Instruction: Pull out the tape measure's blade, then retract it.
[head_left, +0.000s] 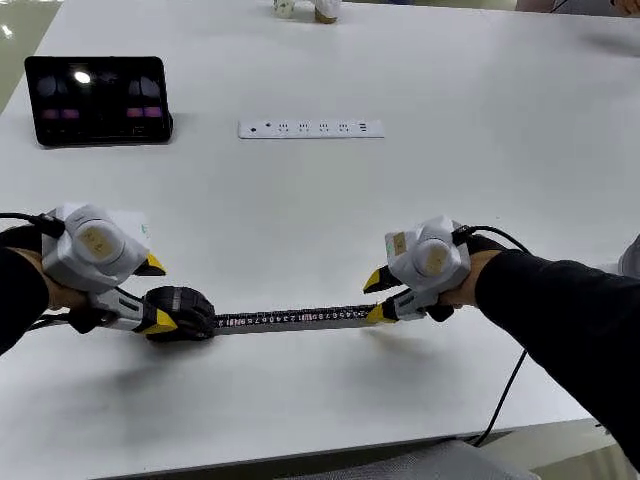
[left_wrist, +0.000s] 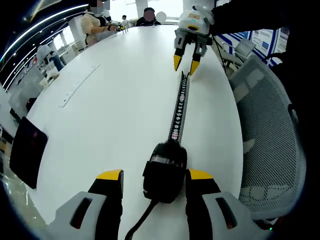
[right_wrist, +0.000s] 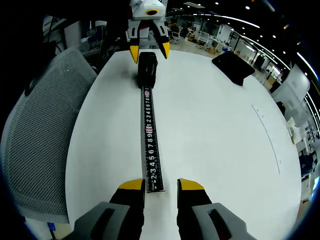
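Left gripper (head_left: 157, 293): jaws astride tape measure case (left_wrist: 165, 167); clamped or loose, unclear.
Right gripper (right_wrist: 161, 185): jaws apart, blade (right_wrist: 149, 130) tip between, ungripped.

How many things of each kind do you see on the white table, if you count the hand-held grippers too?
Tape measure: 1
Tablet: 1
Power strip: 1
Hand-held gripper: 2, the left hand-held gripper and the right hand-held gripper
Total: 5
The small things at the far edge are cut off, so they are not counted.
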